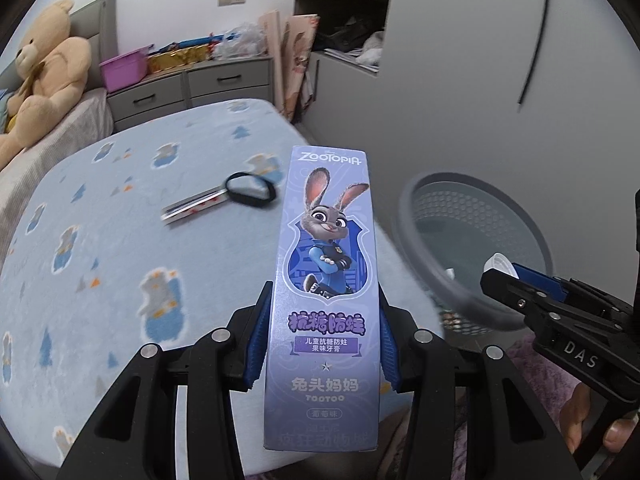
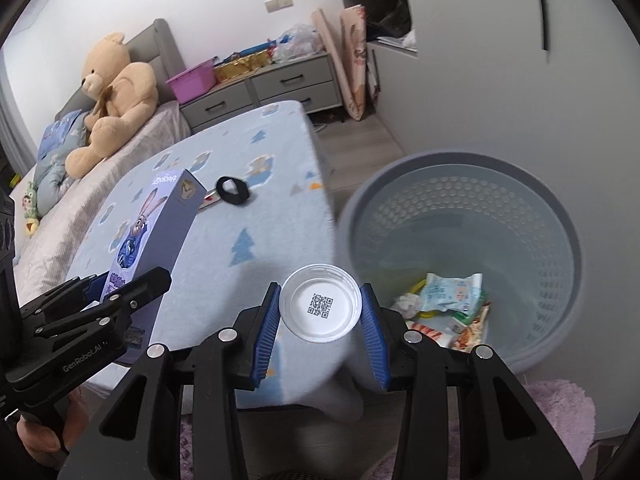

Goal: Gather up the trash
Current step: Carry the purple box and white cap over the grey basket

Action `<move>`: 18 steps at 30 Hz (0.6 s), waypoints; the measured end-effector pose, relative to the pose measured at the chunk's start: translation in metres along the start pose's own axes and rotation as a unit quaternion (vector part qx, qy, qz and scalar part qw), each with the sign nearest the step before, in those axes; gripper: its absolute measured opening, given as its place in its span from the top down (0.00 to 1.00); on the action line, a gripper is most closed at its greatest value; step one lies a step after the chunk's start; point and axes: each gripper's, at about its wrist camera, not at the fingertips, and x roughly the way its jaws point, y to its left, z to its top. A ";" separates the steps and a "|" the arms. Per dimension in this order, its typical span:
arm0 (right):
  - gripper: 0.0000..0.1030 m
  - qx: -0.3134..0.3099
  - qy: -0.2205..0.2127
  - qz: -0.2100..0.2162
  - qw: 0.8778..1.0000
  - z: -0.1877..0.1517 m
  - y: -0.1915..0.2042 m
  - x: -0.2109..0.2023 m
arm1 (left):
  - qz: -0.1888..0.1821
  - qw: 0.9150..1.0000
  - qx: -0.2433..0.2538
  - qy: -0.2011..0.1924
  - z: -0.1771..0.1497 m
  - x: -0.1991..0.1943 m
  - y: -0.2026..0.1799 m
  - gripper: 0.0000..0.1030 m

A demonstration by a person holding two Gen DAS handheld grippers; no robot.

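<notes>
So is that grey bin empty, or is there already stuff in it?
Not empty. The right wrist view looks down into the grey bin, and crumpled wrappers lie on its bottom; most of it remains unfilled.

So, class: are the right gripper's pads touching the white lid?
Touching. The right wrist view shows the white lid squeezed between both blue pads of the right gripper, no gap on either side.

The mouth of the grey basket (image 2: 460,168) lies open at about two o'clock of the right gripper (image 2: 320,308), only wrappers (image 2: 452,296) low inside, while the bed (image 2: 256,208) corner crowds its nine o'clock rim and the wardrobe (image 2: 500,92) stands close behind it.
</notes>
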 end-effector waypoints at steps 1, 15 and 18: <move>0.62 0.005 0.000 -0.005 1.000 0.001 -0.008 -0.002 | -0.006 1.000 0.004 0.000 0.002 0.001 -0.008 0.57; 0.62 0.064 0.005 -0.068 0.996 0.019 -0.106 0.001 | -0.068 0.995 0.067 0.033 0.043 0.060 -0.111 0.57; 0.62 0.071 0.010 -0.068 0.995 0.024 -0.118 0.008 | -0.069 0.994 0.075 0.042 0.047 0.073 -0.123 0.57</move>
